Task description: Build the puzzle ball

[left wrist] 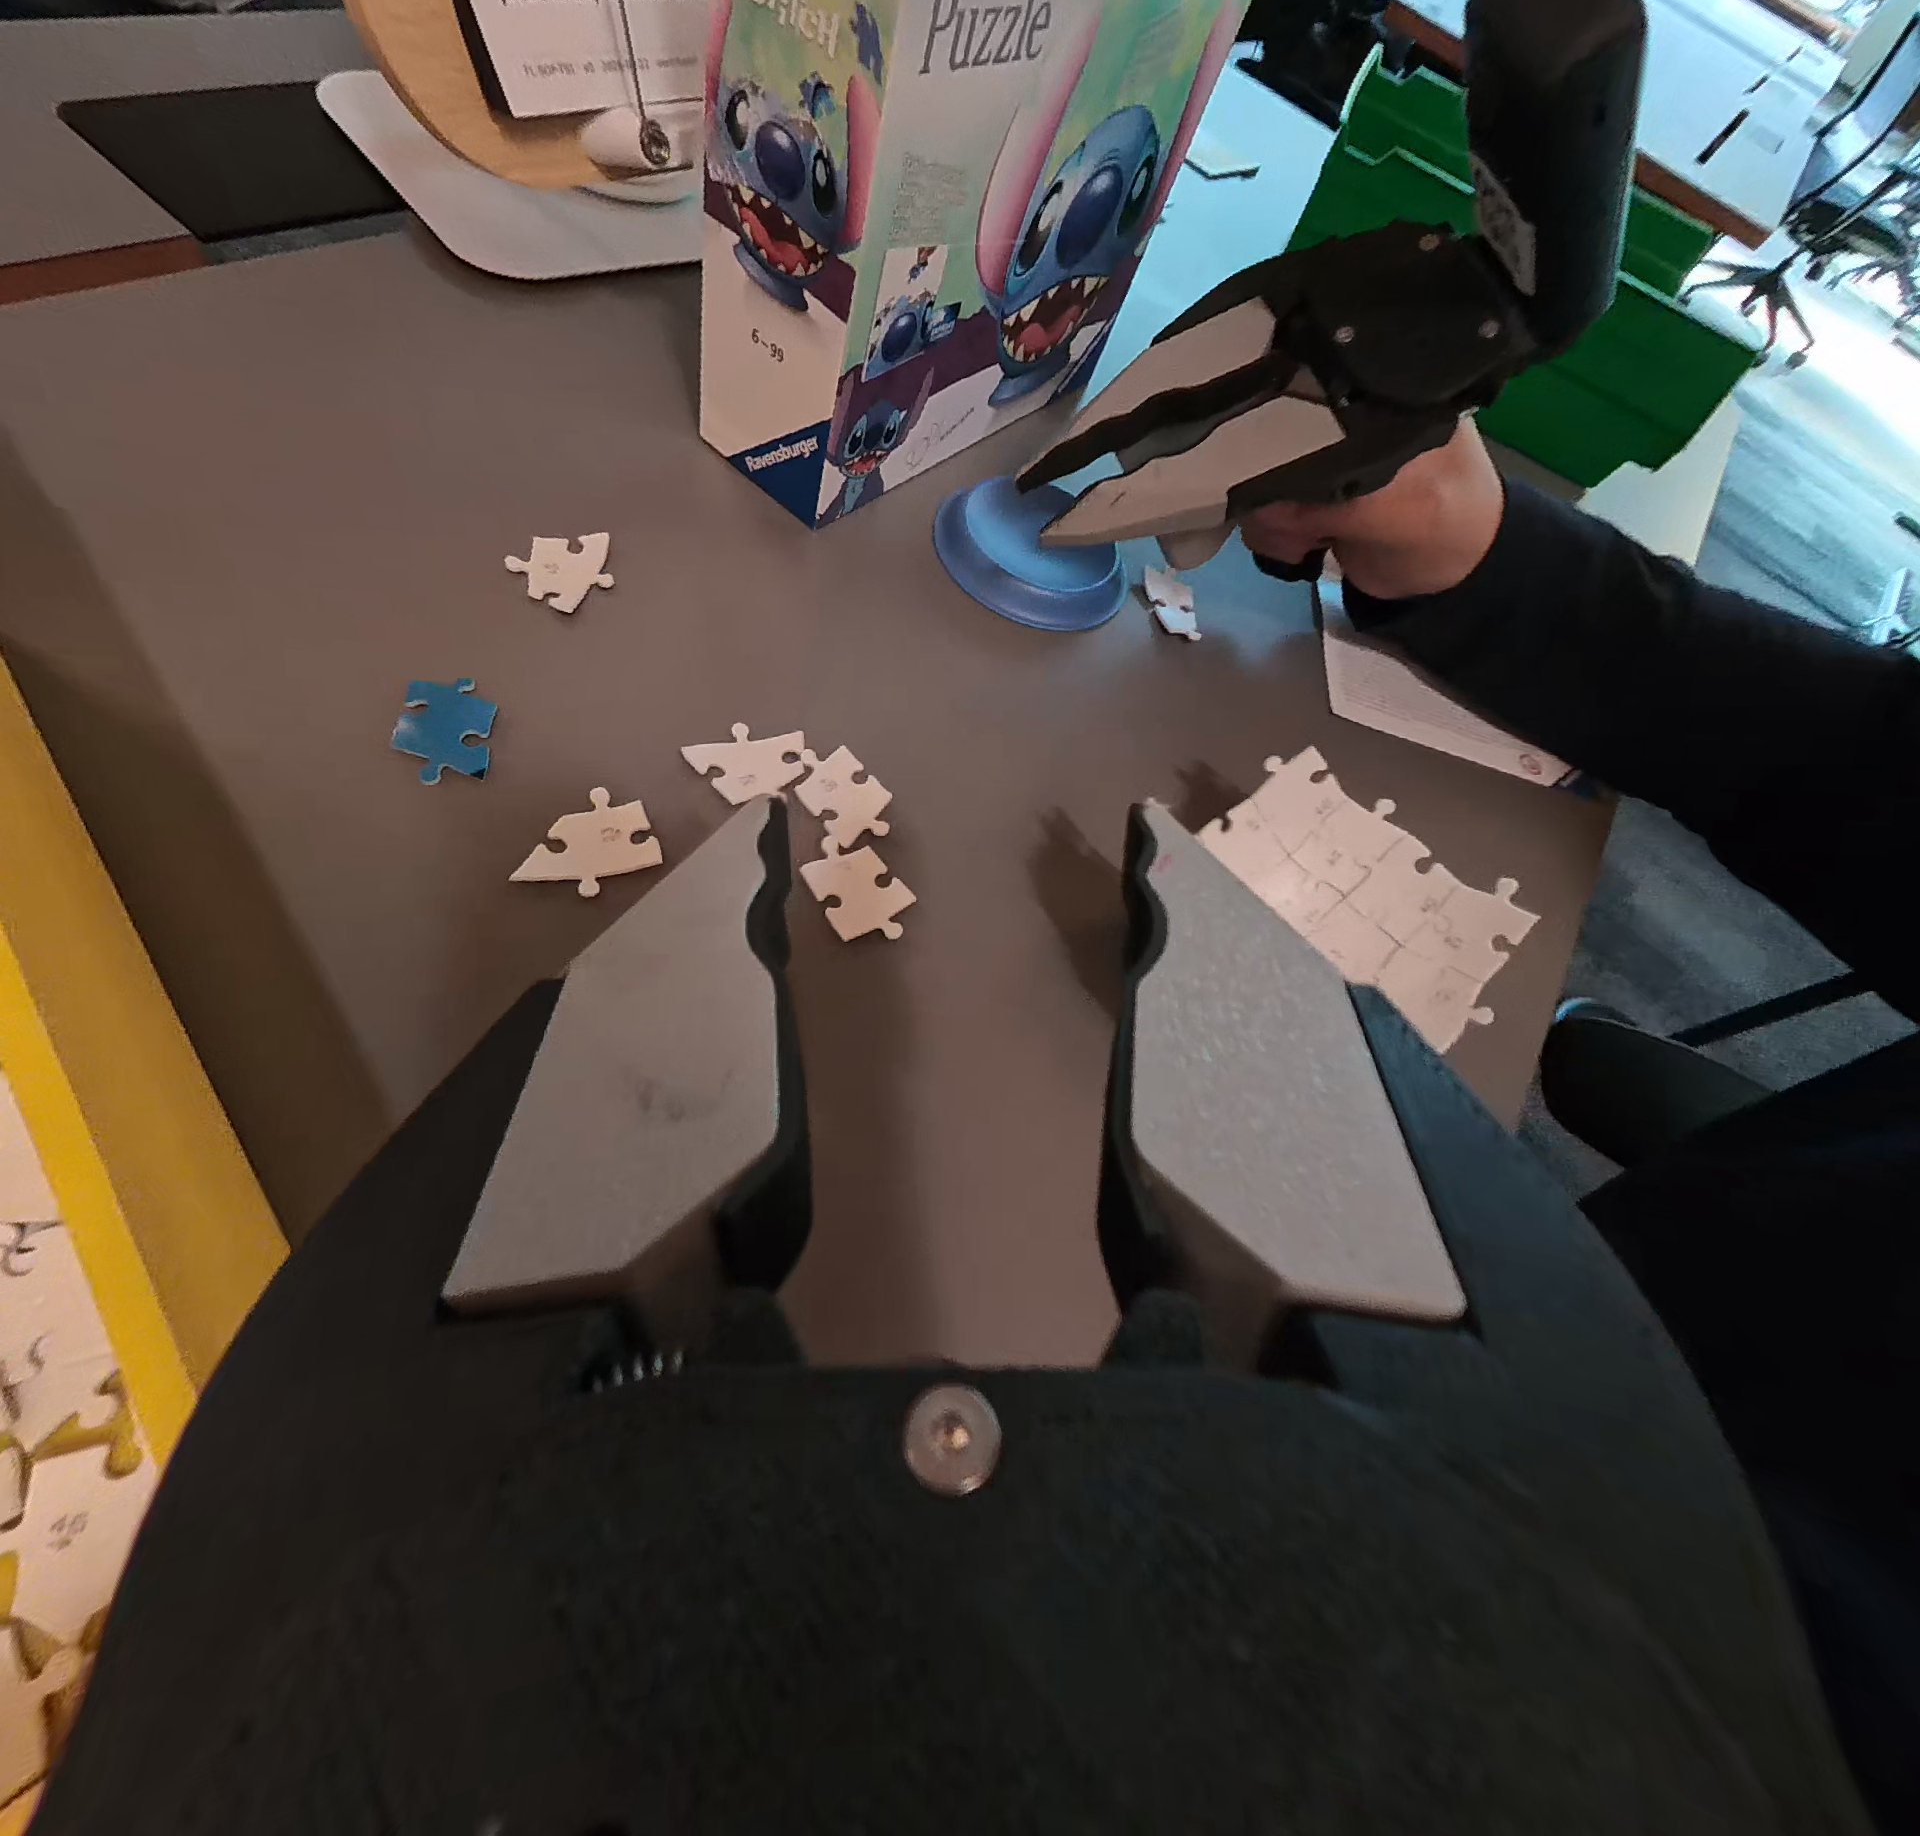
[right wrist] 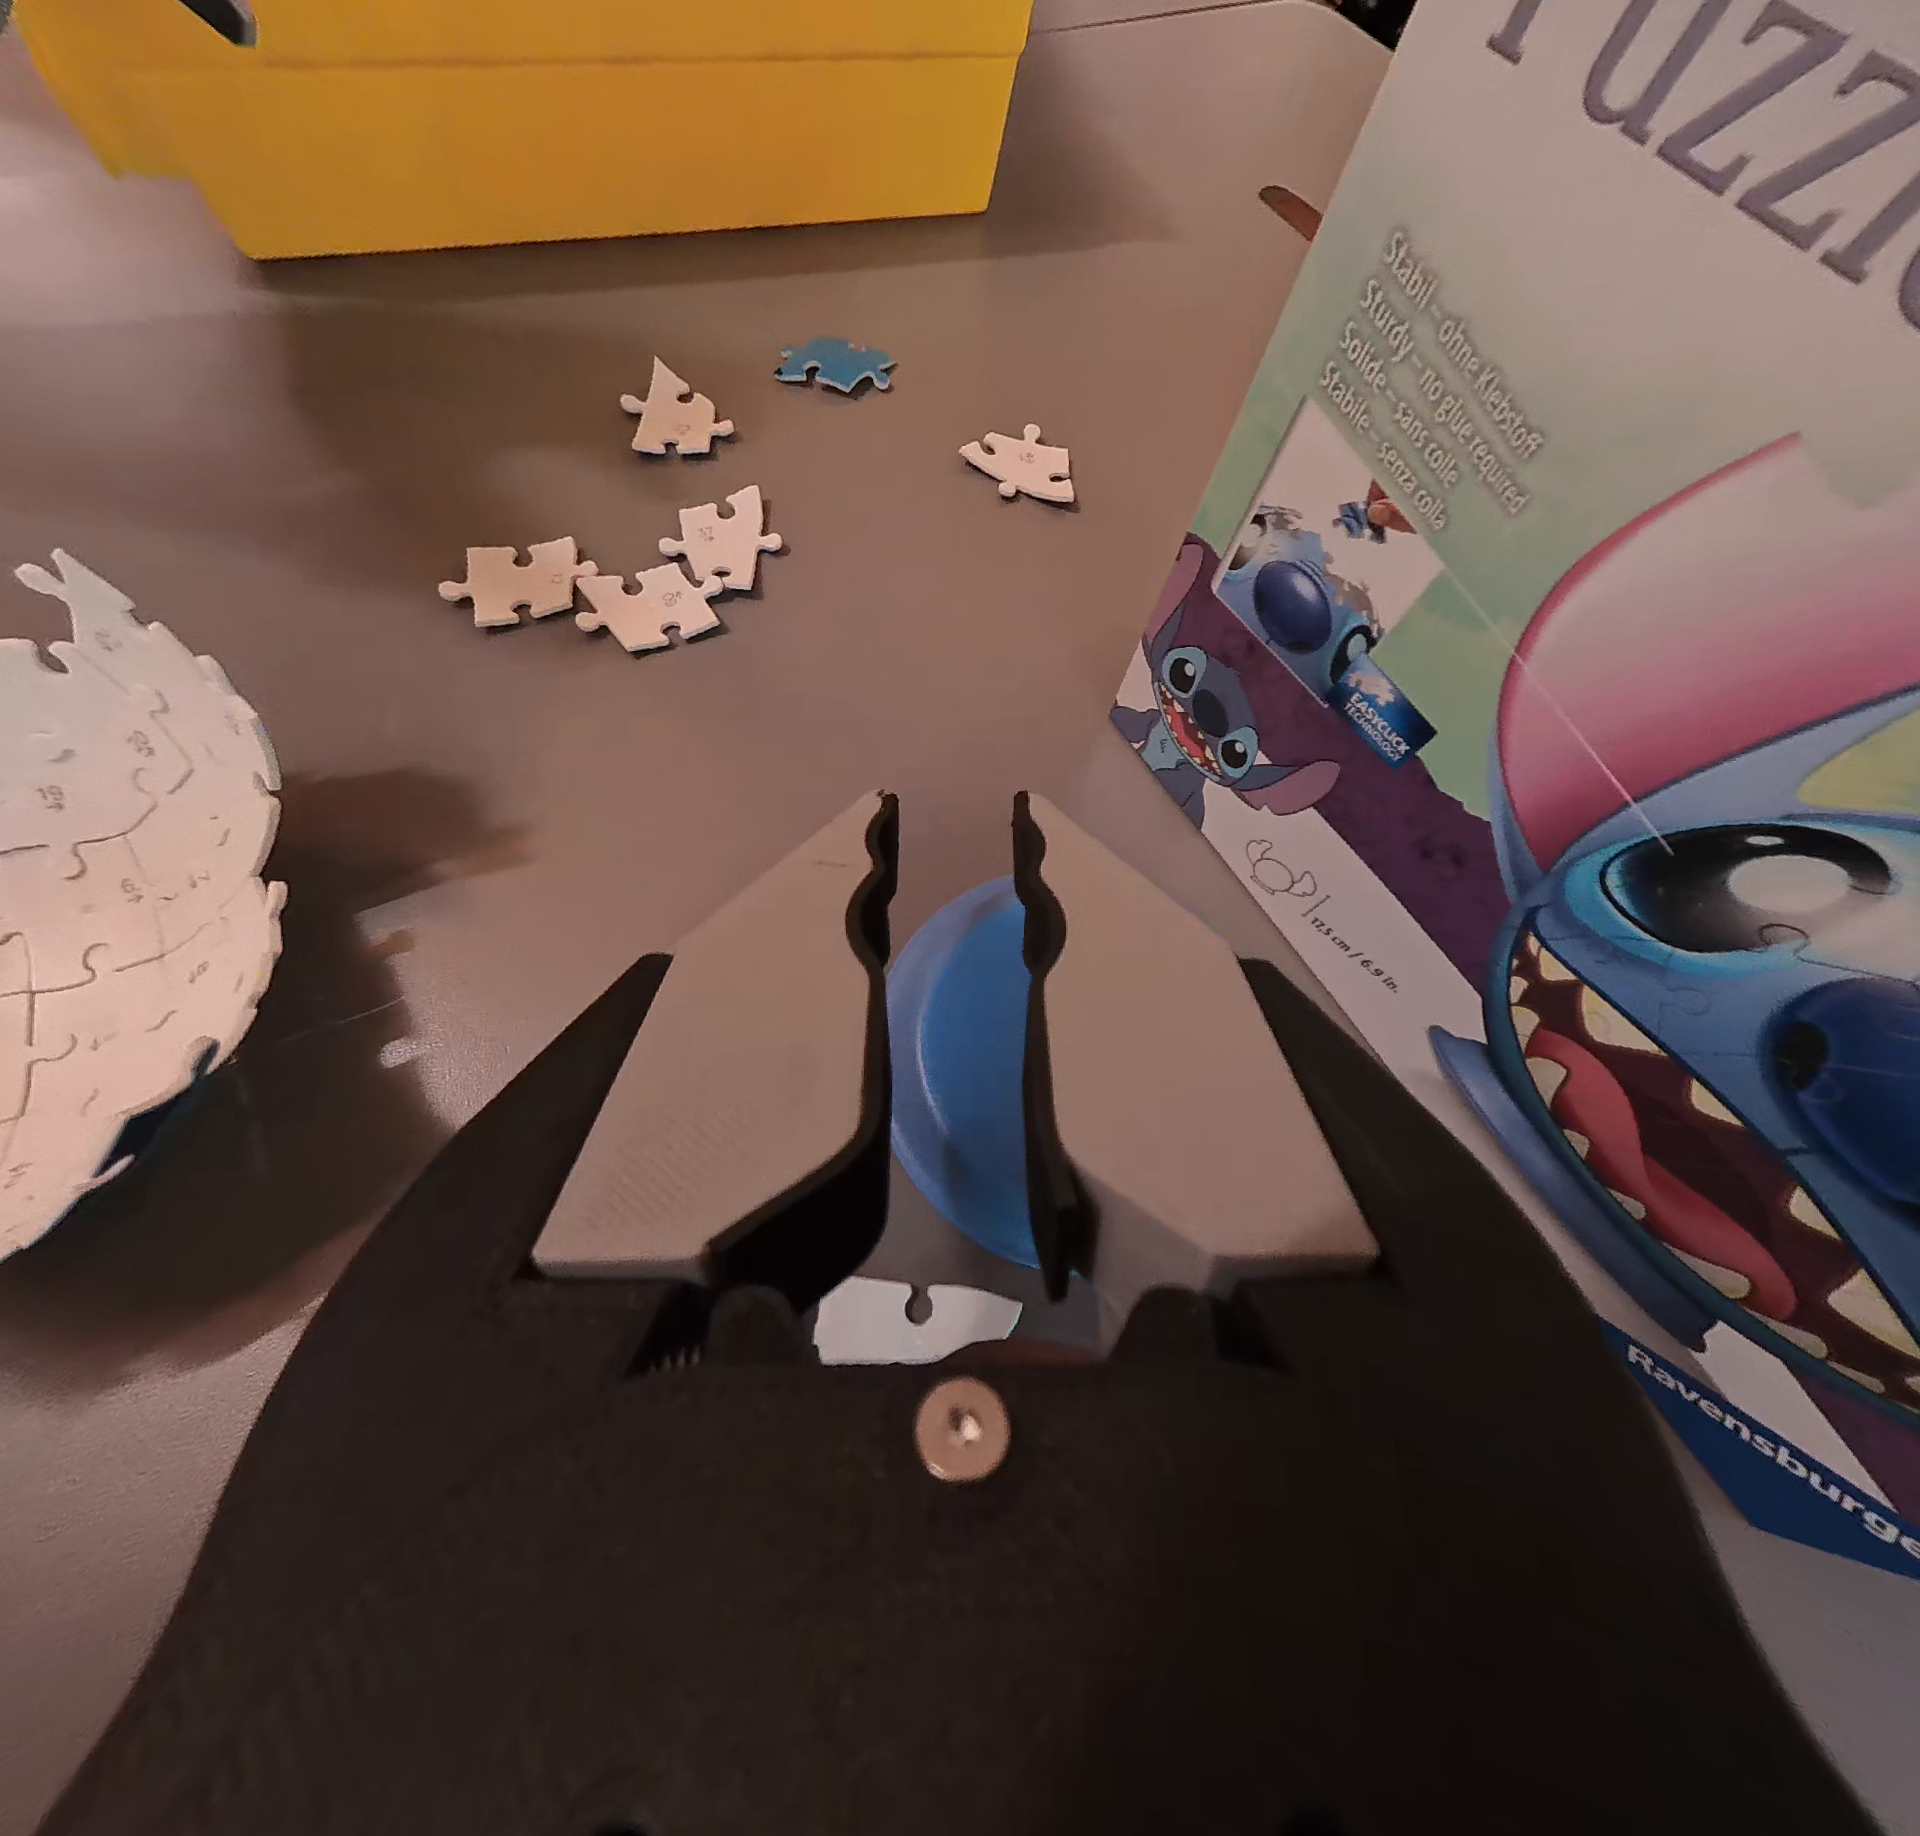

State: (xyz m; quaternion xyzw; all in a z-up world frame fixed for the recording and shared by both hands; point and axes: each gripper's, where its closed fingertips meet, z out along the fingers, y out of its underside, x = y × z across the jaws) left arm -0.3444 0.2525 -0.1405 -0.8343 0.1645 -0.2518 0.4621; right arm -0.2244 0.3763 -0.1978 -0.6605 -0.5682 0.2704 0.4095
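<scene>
The grey counter (left wrist: 260, 456) is the biggest thing here, and the tall puzzle box (right wrist: 1558, 643) stands on it. Left of my right tool (right wrist: 956, 810) sits the half-built puzzle ball (right wrist: 125, 882), a curved white shell with its blank side showing. A blue stand (right wrist: 961, 1038) rests on the counter just beside the box.

I think my step now is to pick up the stand so the ball can sit on it. To do that well, I should lower my right tool gently, keep the stand's middle between the two sides, and squeeze slowly so the smooth plastic does not slip.

My right tool is a little bit spread, and the stand shows through the gap, right under it. I cannot tell if they touch. My left tool (left wrist: 956, 820) is spread wide and pinches nothing. It hovers over the counter, with the shell just to its right.

Small loose pieces (right wrist: 634, 591) lie nearby, white side up. One blue piece (left wrist: 445, 730) lies apart.
</scene>
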